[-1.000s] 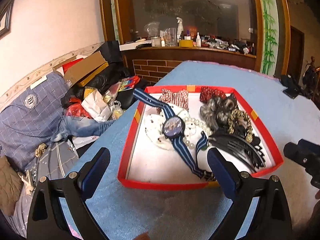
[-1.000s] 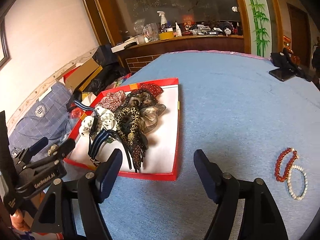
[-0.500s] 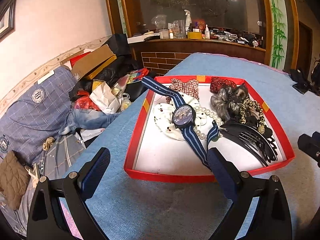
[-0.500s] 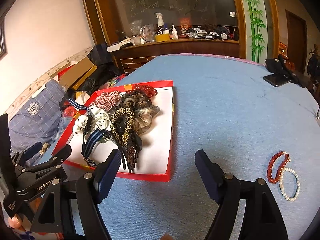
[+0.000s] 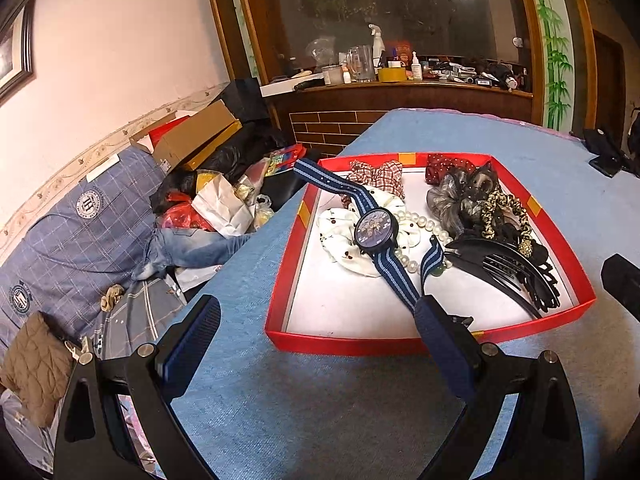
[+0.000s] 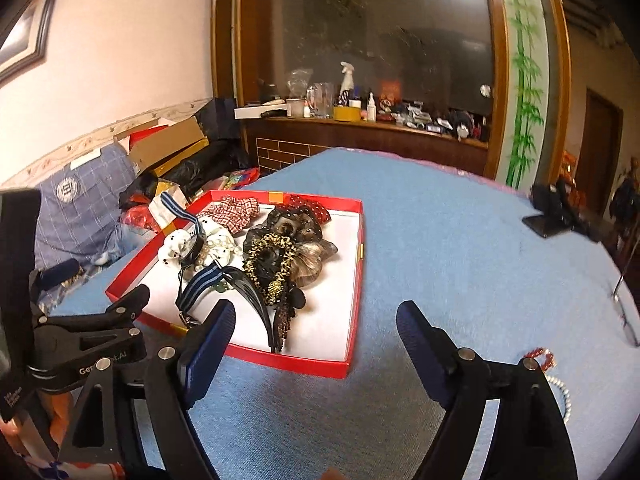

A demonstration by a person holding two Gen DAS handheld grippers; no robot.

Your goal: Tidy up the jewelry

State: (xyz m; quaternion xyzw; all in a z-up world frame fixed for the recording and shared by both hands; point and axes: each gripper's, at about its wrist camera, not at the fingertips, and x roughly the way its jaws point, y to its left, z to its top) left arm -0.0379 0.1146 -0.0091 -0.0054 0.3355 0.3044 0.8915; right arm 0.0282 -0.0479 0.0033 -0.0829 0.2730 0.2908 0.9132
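A red tray (image 5: 288,240) on the blue cloth holds a blue-strapped watch (image 5: 376,230), a pearl necklace (image 5: 420,224), a white dotted scrunchie (image 5: 340,236), black hair combs (image 5: 500,268) and several other scrunchies. My left gripper (image 5: 316,332) hangs open and empty just short of the tray's near rim. My right gripper (image 6: 316,320) is near the tray's (image 6: 356,280) right front corner. Its jaws are opening with nothing between them. A red bead bracelet (image 6: 542,358) and a pearl bracelet (image 6: 562,390) lie on the cloth at the right, partly hidden behind the right finger.
A black phone stand (image 6: 552,216) sits at the table's far right. Left of the table is a pile of bags, boxes and clothes (image 5: 212,200). A cluttered wooden counter (image 5: 400,92) stands behind the table. Blue cloth (image 5: 320,400) runs between the tray and me.
The right gripper has risen and rolled, so the bracelets now sit low at the view's right edge behind its finger. Its jaws stand slightly wider. The left gripper has turned a little and stayed in place.
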